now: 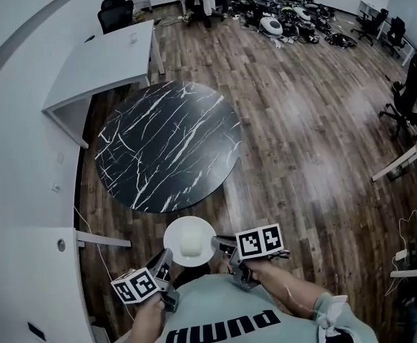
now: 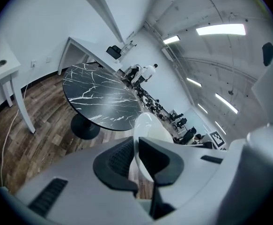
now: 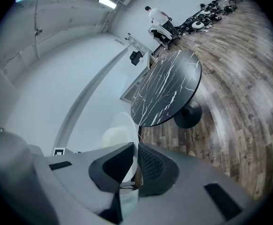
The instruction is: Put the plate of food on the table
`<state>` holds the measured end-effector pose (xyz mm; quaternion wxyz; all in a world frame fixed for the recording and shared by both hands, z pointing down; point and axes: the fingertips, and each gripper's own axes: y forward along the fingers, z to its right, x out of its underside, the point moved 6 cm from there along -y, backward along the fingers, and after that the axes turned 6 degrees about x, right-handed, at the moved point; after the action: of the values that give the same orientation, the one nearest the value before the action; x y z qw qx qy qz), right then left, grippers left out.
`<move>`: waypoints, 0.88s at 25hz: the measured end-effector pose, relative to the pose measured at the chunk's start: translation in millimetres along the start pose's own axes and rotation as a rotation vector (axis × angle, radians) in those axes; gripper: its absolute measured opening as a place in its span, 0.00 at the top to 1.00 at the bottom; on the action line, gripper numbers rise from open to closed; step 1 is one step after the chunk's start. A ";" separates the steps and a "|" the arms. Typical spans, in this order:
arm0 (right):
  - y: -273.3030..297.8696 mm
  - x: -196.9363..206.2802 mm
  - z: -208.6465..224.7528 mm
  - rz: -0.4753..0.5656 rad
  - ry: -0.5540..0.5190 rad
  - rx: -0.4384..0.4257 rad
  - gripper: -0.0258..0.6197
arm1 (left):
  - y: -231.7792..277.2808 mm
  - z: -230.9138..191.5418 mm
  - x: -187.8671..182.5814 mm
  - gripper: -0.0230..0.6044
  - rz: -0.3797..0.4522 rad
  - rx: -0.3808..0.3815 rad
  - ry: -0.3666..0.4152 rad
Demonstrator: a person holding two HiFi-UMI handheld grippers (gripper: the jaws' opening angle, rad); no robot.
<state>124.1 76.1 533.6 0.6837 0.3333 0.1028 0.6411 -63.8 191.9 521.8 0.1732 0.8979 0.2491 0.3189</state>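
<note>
**Plate gripped at both rims, not yet on the table**

Head view: I see the white plate (image 1: 189, 229) with a pale block of food (image 1: 189, 247) on it. It is held in the air close to the person's shirt, over the wooden floor (image 1: 301, 148). My left tongs (image 1: 165, 259) pinch the plate's left rim and my right tongs (image 1: 219, 244) pinch its right rim. The round black marble table (image 1: 167, 145) stands just beyond the plate, and the two do not touch. A white desk (image 1: 108, 59) sits farther back along the wall.

Left gripper view: my left tongs (image 2: 137, 153) are closed down to a narrow slit on the plate (image 2: 150, 125). Its thin edge rises between the two ribbed pads. Past it, the table (image 2: 101, 100) stands on a dark pedestal base.

Right gripper view: my right tongs (image 3: 136, 165) are closed just as tightly on the opposite rim of the plate (image 3: 123, 123). The food (image 3: 113, 136) shows as a cream lump on the plate's face. The table (image 3: 166, 88) lies ahead, apart from the plate.
</note>
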 end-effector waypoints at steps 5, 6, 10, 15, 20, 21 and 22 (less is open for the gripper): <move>2.2 -20.6 5.0 0.022 0.014 0.033 0.91 | 20.0 -1.7 -17.0 0.90 -0.026 0.025 -0.003; 3.8 -24.7 5.3 0.024 0.018 0.036 0.91 | 23.1 -2.3 -21.7 0.90 -0.030 0.029 0.001; 12.3 -42.2 5.4 0.053 0.033 0.056 0.91 | 40.0 -9.1 -44.3 0.90 -0.053 0.058 0.025; 21.0 -61.7 5.2 0.086 0.063 0.087 0.91 | 60.8 -16.6 -70.5 0.90 -0.090 0.096 0.040; 29.1 -81.6 4.7 0.119 0.088 0.114 0.91 | 81.0 -23.1 -95.3 0.90 -0.123 0.134 0.049; 30.3 -85.1 4.7 0.125 0.095 0.119 0.91 | 84.5 -24.1 -99.8 0.90 -0.130 0.141 0.052; 31.8 -88.5 4.6 0.132 0.102 0.124 0.91 | 87.8 -25.1 -104.6 0.90 -0.137 0.150 0.055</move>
<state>87.0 -10.5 530.4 0.6119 0.3480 0.1549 0.6932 -121.0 65.7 530.7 0.1202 0.8801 0.3377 0.3113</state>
